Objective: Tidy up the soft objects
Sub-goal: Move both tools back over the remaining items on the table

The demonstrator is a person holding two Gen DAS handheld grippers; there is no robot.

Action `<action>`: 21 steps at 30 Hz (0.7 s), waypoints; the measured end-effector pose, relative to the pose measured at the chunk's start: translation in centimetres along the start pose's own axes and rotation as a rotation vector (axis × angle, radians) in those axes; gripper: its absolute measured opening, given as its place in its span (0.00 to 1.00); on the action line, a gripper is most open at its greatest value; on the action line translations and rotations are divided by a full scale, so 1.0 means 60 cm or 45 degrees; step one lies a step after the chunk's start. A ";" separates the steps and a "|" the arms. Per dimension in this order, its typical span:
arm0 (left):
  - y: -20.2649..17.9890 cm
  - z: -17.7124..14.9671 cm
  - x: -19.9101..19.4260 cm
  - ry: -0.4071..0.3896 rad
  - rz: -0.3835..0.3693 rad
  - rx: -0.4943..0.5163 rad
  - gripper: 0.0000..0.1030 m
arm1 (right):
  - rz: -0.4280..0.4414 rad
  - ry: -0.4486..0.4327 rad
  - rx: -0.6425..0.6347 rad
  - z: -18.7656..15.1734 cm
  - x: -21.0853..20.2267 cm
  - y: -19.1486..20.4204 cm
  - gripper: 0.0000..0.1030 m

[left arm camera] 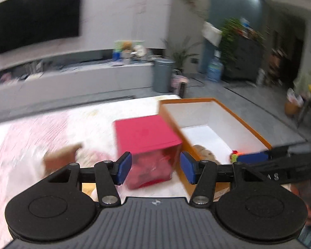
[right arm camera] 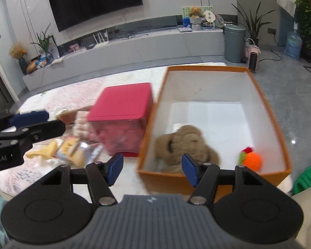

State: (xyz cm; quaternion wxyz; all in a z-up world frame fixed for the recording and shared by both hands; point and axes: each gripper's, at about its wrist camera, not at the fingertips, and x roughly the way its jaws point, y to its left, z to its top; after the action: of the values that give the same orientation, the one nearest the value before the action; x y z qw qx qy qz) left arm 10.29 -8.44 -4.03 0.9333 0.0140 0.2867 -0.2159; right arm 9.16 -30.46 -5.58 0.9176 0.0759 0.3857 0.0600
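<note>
Snack packets point(right arm camera: 72, 151) lie scattered on the pale patterned table point(right arm camera: 76, 91) at the left, beside a red-lidded clear box point(right arm camera: 122, 108). Just right of it stands the orange box point(right arm camera: 265, 112), holding a tan plush toy point(right arm camera: 182, 143) and, near its right wall, an orange knitted ball point(right arm camera: 253, 160). Both the left gripper point(left arm camera: 155, 167) and the right gripper point(right arm camera: 152, 168) hang with fingers apart, nothing between them.

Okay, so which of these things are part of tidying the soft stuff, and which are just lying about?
Part of the job: orange box, brown plush toy and orange knitted ball inside it, red box.

Lying about: snack packets, bin, small heater, television.
</note>
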 end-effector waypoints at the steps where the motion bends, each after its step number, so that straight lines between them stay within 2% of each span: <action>1: 0.012 -0.009 -0.009 -0.015 0.030 -0.019 0.62 | 0.013 -0.007 0.004 -0.006 0.001 0.012 0.61; 5: 0.044 -0.040 -0.040 -0.044 0.163 -0.006 0.62 | 0.028 -0.021 -0.012 -0.032 0.011 0.061 0.61; 10: 0.085 -0.070 -0.063 -0.027 0.299 -0.071 0.62 | -0.032 0.006 -0.104 -0.063 0.037 0.111 0.61; 14: 0.109 -0.095 -0.067 0.032 0.320 -0.110 0.61 | 0.050 0.015 -0.109 -0.078 0.047 0.141 0.62; 16: 0.114 -0.109 -0.066 0.066 0.338 -0.090 0.61 | 0.085 0.021 -0.108 -0.082 0.053 0.152 0.67; 21: 0.151 -0.143 -0.083 0.127 0.317 -0.113 0.61 | 0.112 0.041 -0.174 -0.094 0.076 0.188 0.66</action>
State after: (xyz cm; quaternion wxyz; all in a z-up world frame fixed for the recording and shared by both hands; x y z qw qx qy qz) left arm 5.80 3.00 -9.38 0.9372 0.0191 0.3380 -0.0845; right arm 7.68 -18.11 -10.57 0.9108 0.0289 0.3915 0.1276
